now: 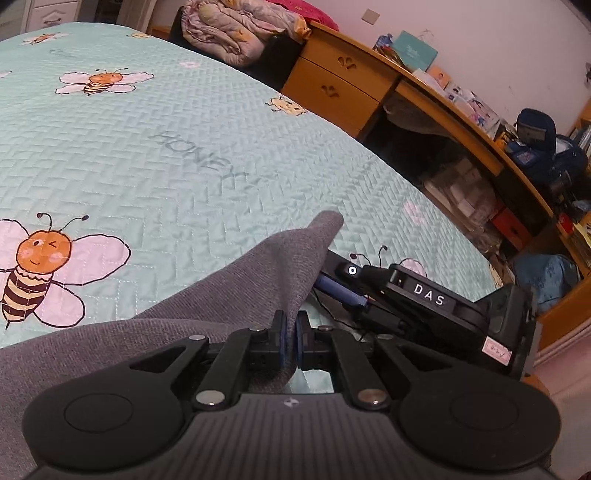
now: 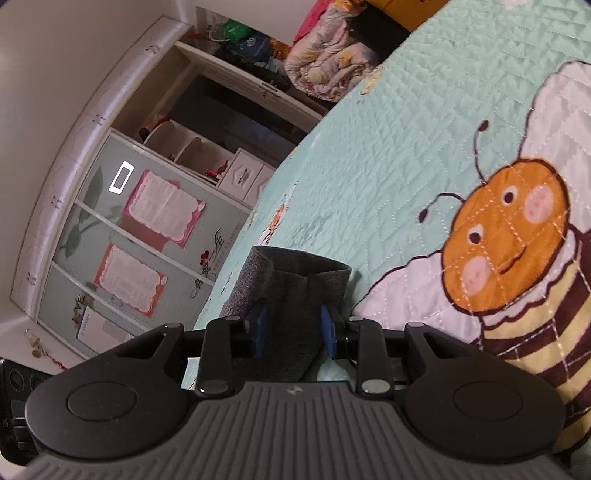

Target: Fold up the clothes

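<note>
The left claw is pinched tight on a fold of the grey garment, which lies across the bee-print bed, while the right claw stands parted around the garment's cuff end, its blue pads apart.

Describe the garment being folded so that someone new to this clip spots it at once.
Start at the mint-green quilted bedspread printed with cartoon bees. At its near edge lies a dark grey knitted garment, one fold pinched in the left gripper. It is the only plain, unpatterned cloth on the bed; the floral quilt is bundled beyond the bed.
</note>
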